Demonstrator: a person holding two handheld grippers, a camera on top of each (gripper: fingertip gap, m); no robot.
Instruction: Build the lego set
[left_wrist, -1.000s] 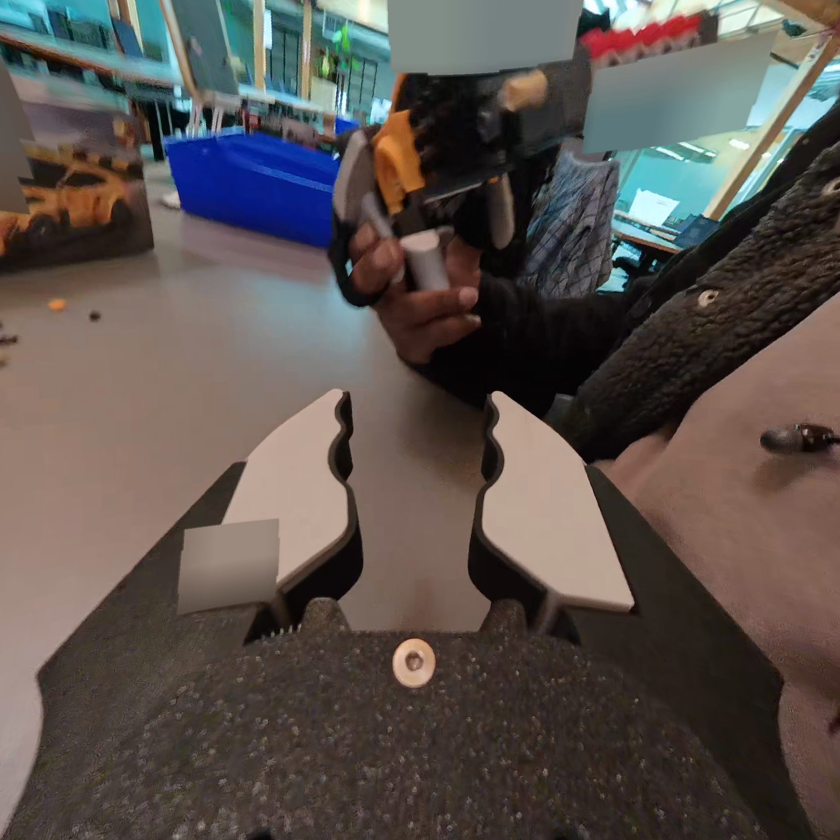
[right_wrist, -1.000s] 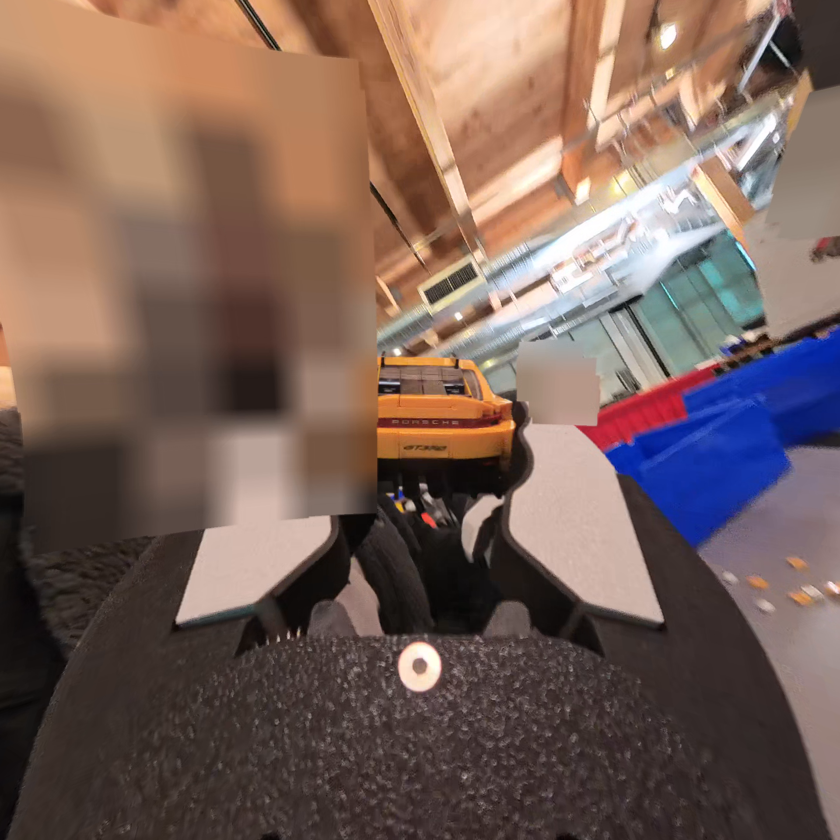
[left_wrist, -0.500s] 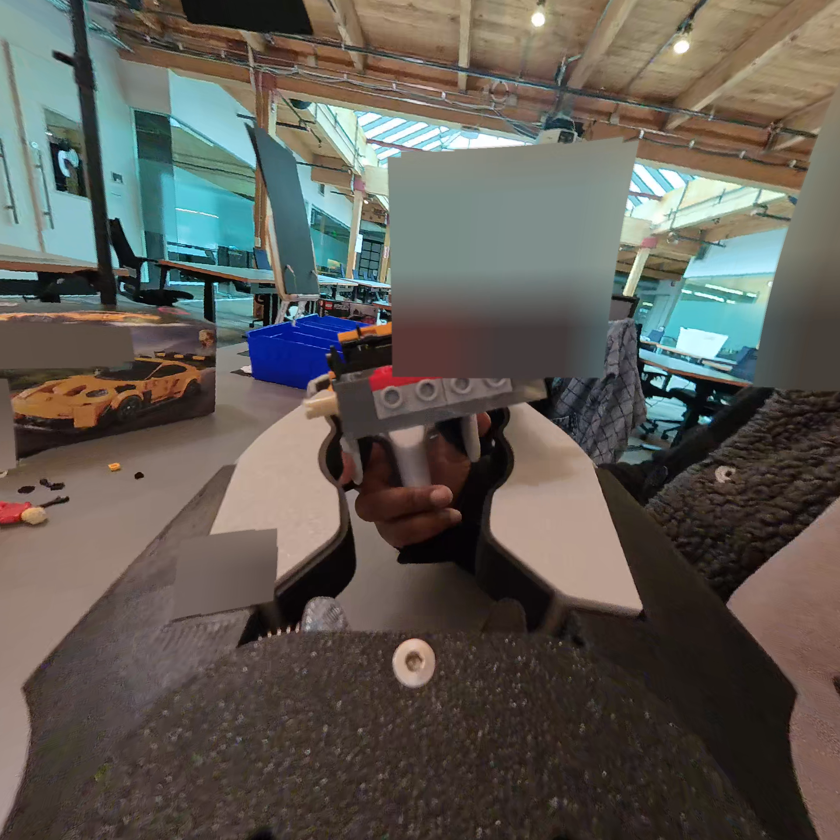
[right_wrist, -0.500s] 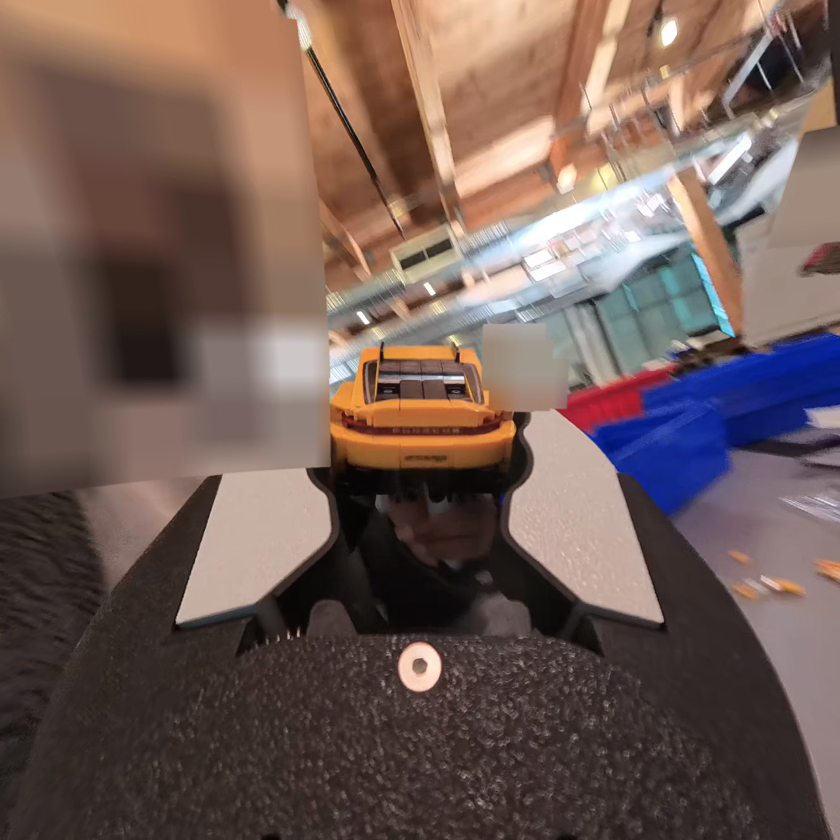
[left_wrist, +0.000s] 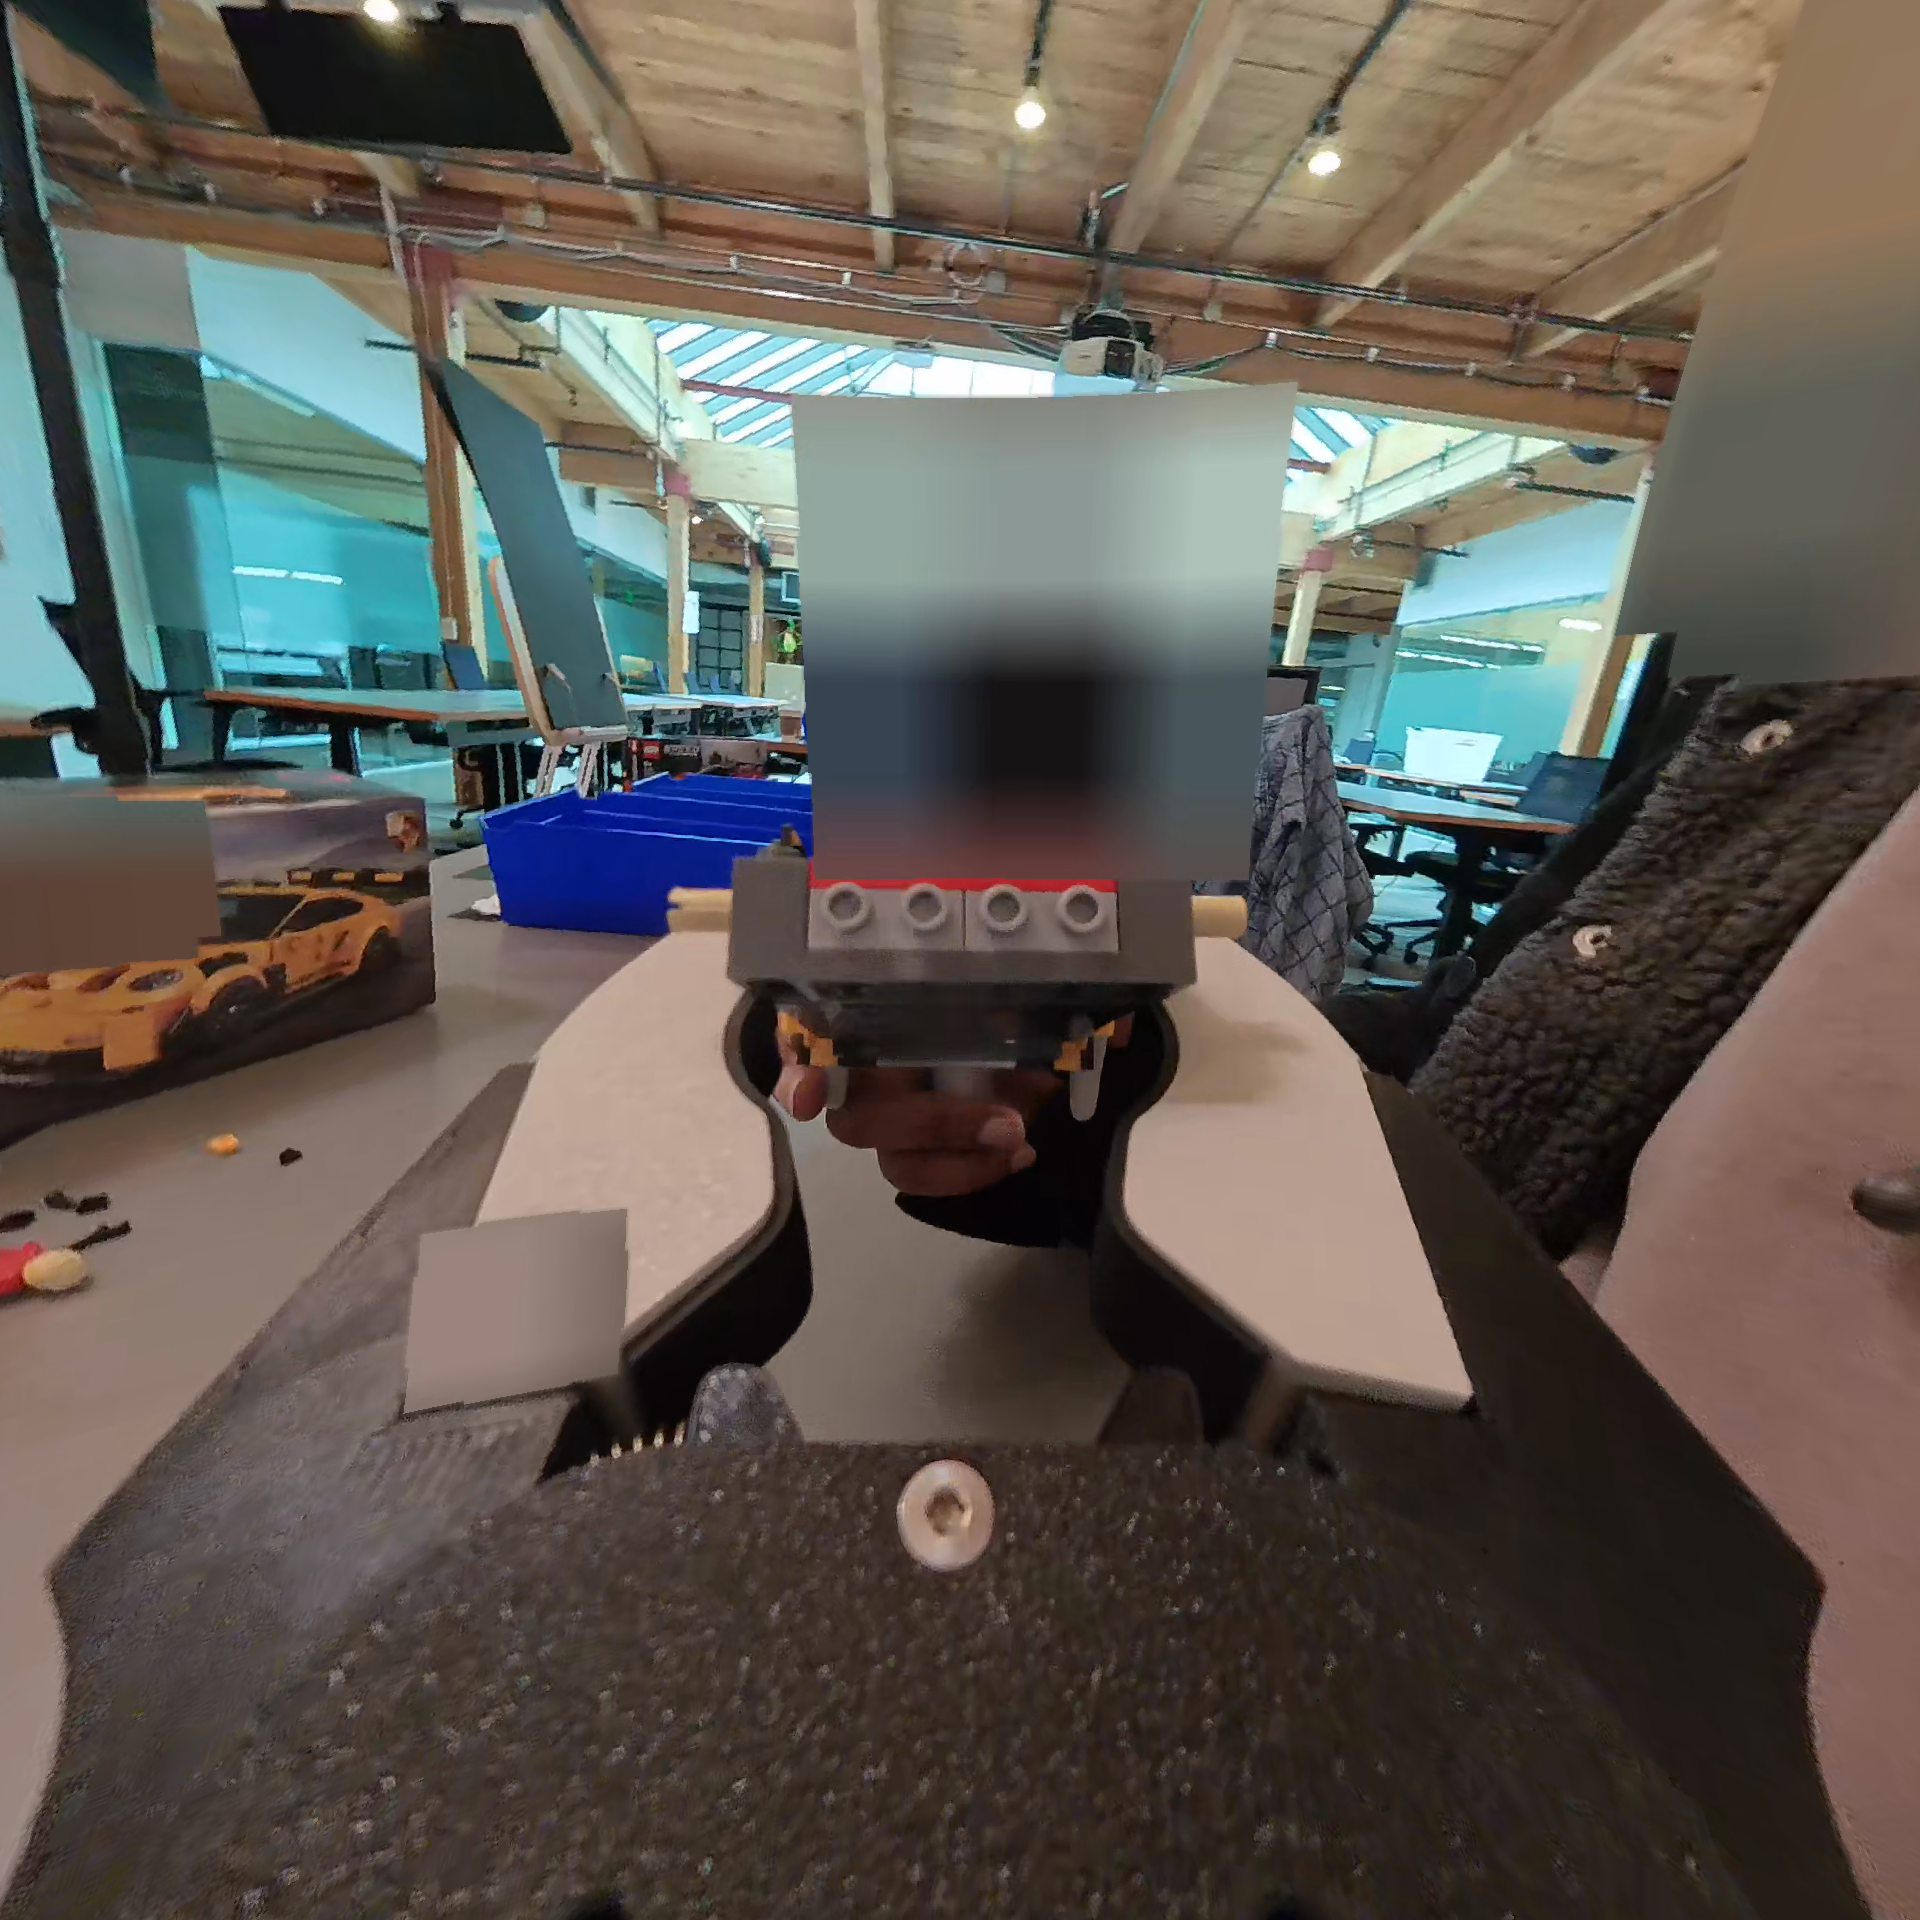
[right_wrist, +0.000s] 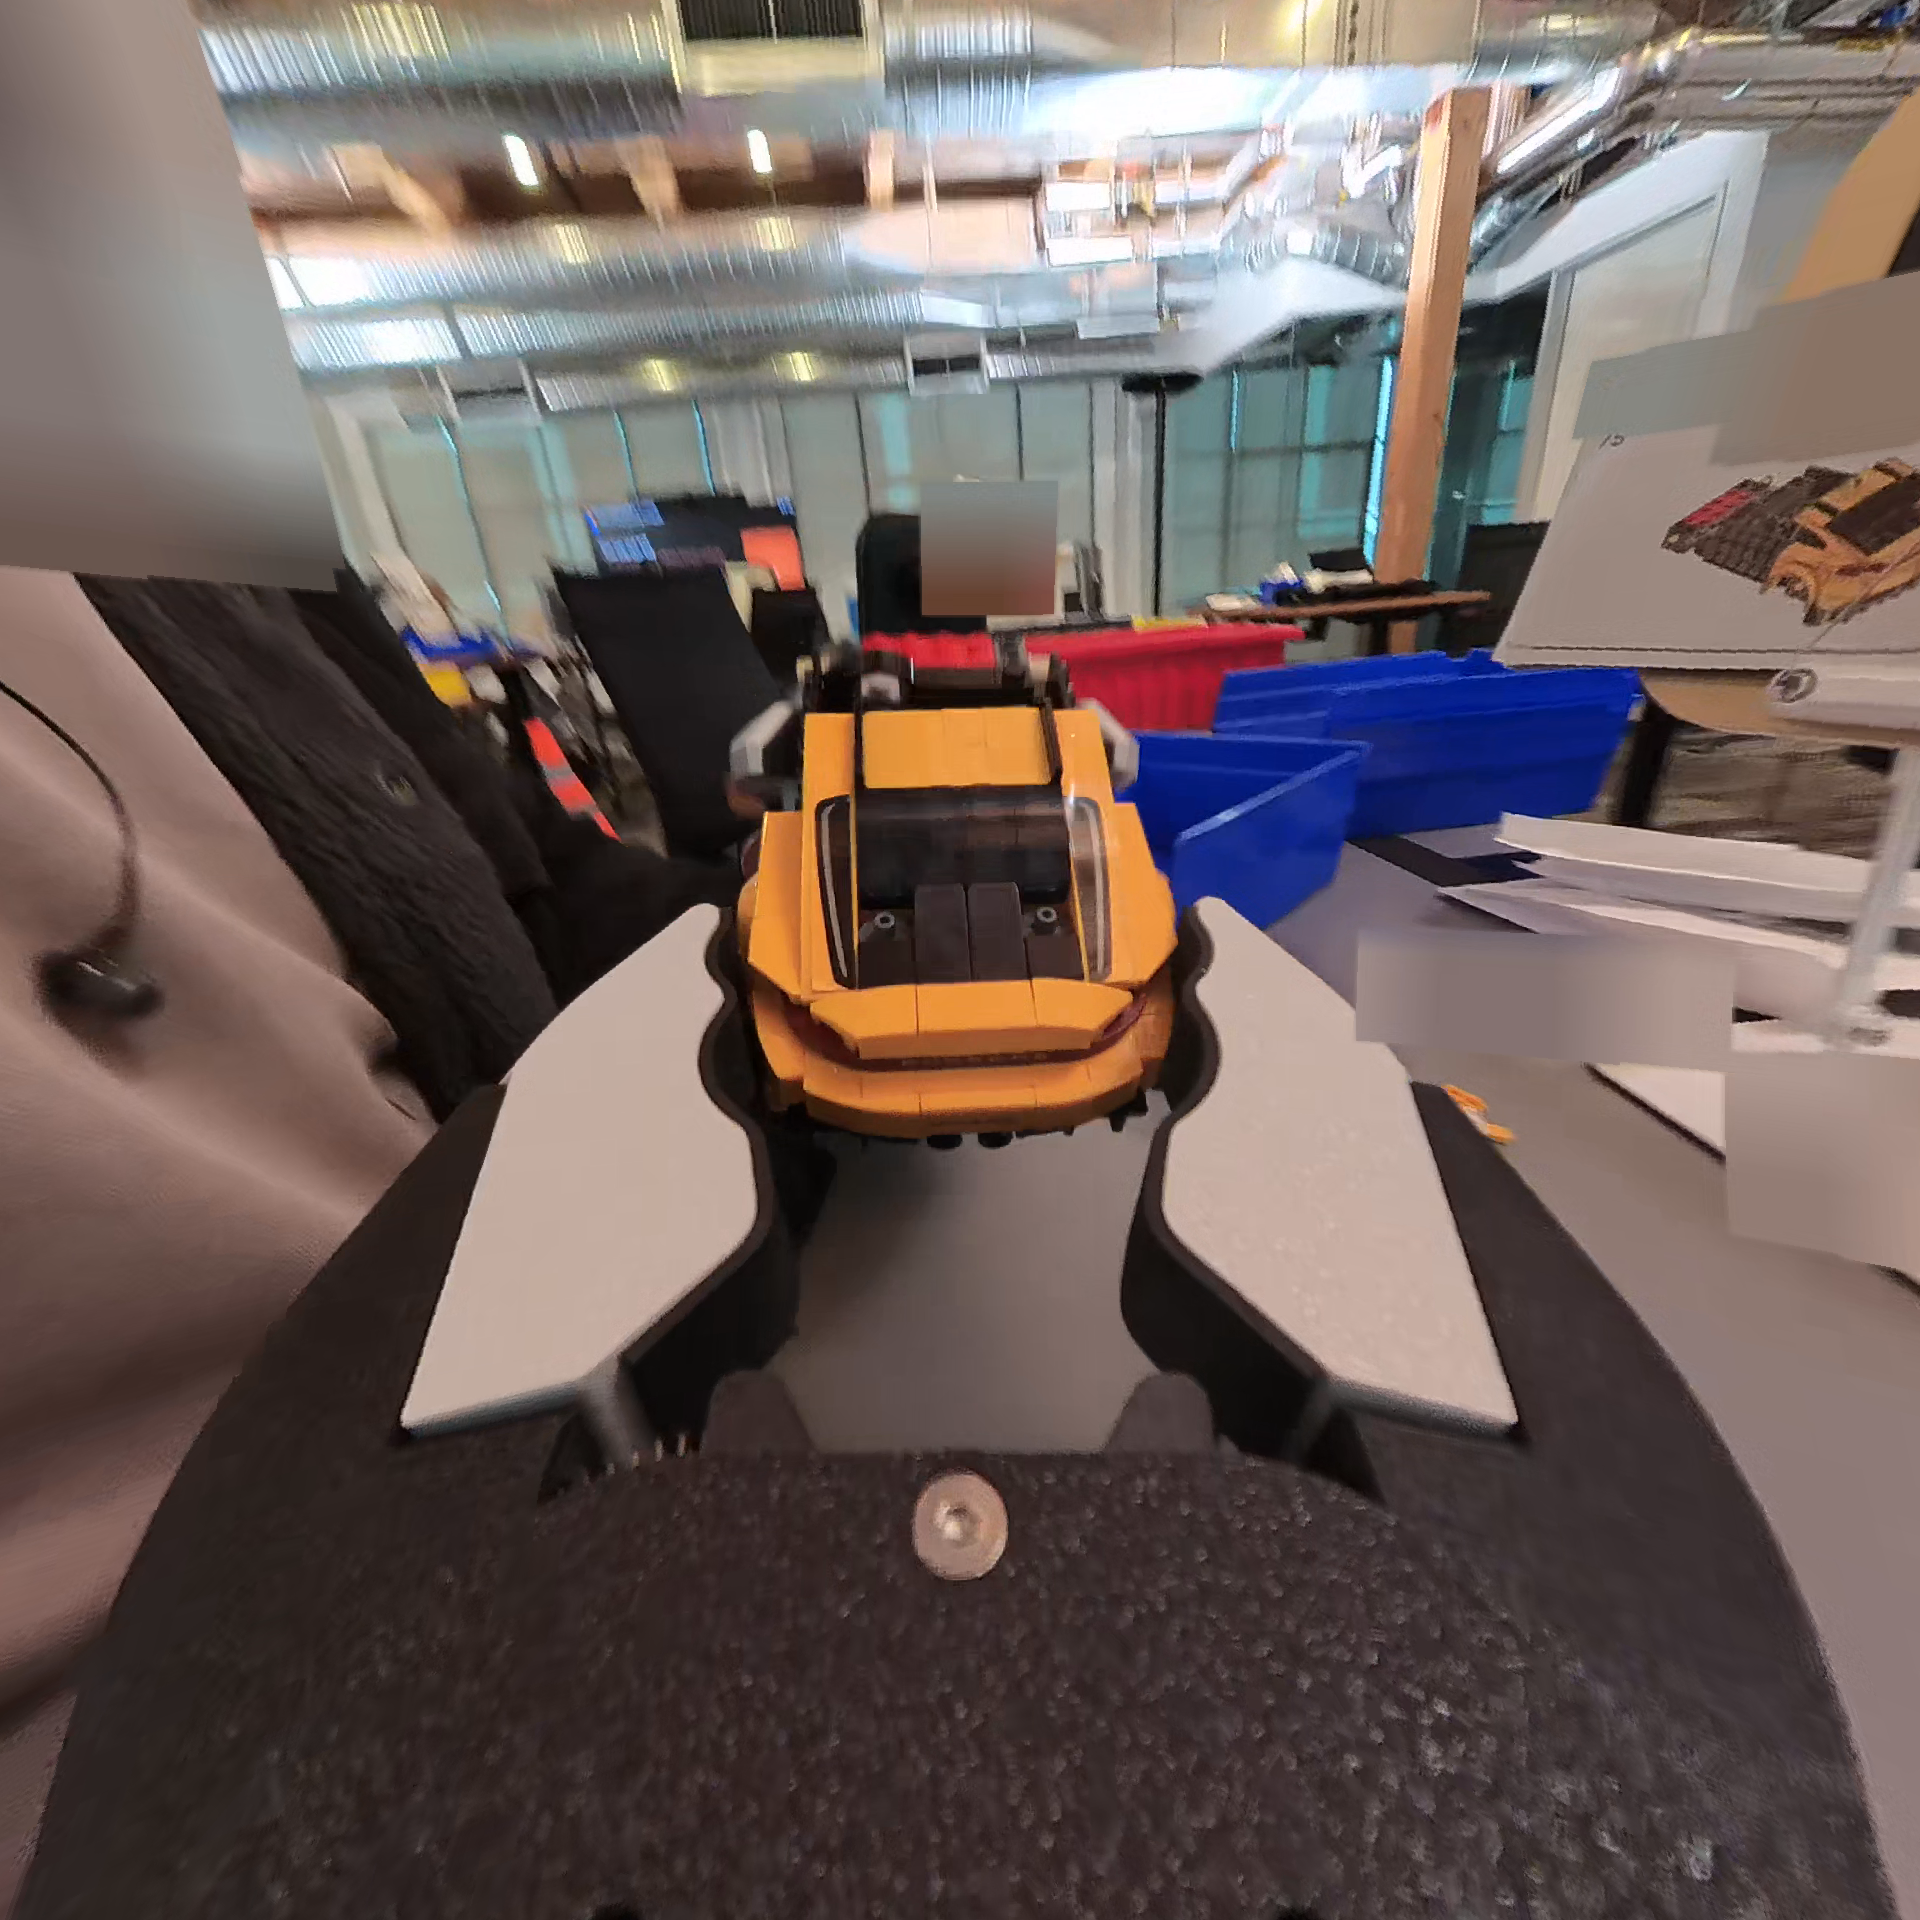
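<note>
Between the right gripper's (right_wrist: 951, 1023) spread fingers sits the yellow car (right_wrist: 951, 966), seemingly clamped; the left gripper (left_wrist: 956, 1039) frames its underside, grip unclear. Behind, blue bins (right_wrist: 1403, 758), contents hidden.

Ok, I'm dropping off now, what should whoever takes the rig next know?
Right gripper: fingers closed on the rear of the yellow brick-built toy car, held off the grey table.
Left gripper: fingers flank the car's grey front end; contact unclear.
Done: yellow body, dark rear window and tail look built.
Left: the tan front axle pins are bare, so wheels probably remain. Small loose pieces lie on the table to the left; the open instruction booklet stands to the right.
</note>
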